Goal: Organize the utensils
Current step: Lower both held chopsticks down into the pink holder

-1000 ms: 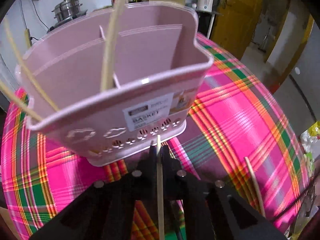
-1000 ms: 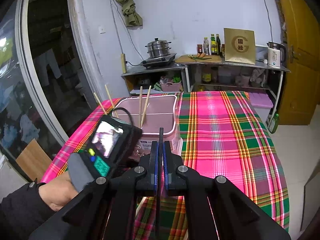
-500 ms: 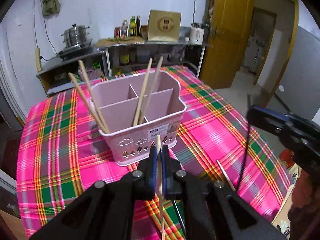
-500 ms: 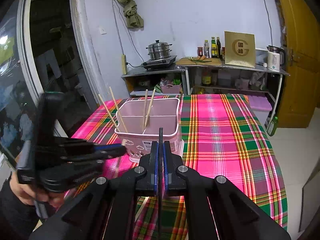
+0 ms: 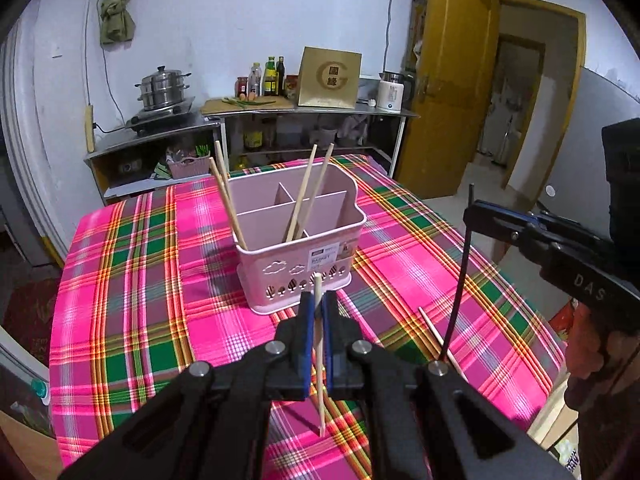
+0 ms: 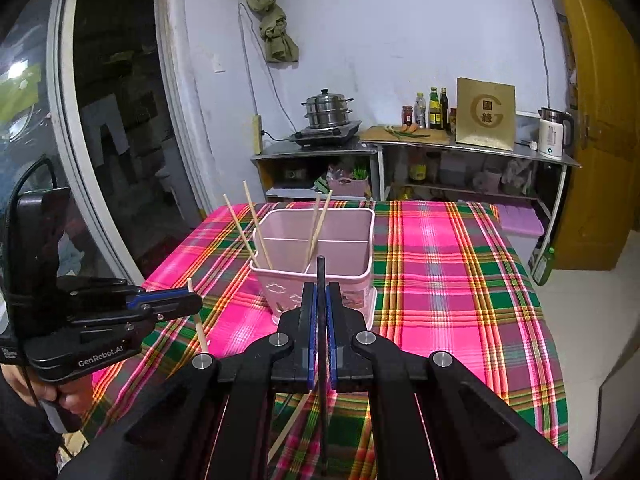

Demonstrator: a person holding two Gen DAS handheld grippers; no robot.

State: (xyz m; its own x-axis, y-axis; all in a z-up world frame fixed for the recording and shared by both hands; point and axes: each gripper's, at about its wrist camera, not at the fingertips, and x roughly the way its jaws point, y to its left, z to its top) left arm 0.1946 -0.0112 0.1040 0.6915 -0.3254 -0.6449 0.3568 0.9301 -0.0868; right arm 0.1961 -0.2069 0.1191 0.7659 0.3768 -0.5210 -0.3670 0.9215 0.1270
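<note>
Black chopstick (image 6: 321, 320) between right tongs (image 6: 321, 300)

My left tongs (image 5: 319, 304) cover the middle of the pale chopstick (image 5: 319, 384) I hold, and its tip blocks part of the label on the pink basket (image 5: 280, 240); that print is too small for me to read. The basket walls hide the lower ends of the chopsticks (image 5: 303, 200) standing inside, so I cannot tell how they rest at the bottom. My right tongs (image 6: 321, 300) hide the basket's near wall and most of the black stick (image 6: 321, 380) between their pads. The loose chopstick (image 5: 434, 334) on the tablecloth (image 5: 140, 280) passes behind my left tongs' arm. My left hand (image 6: 60, 396) is mostly hidden beneath its tool and cut by the picture's edge.
</note>
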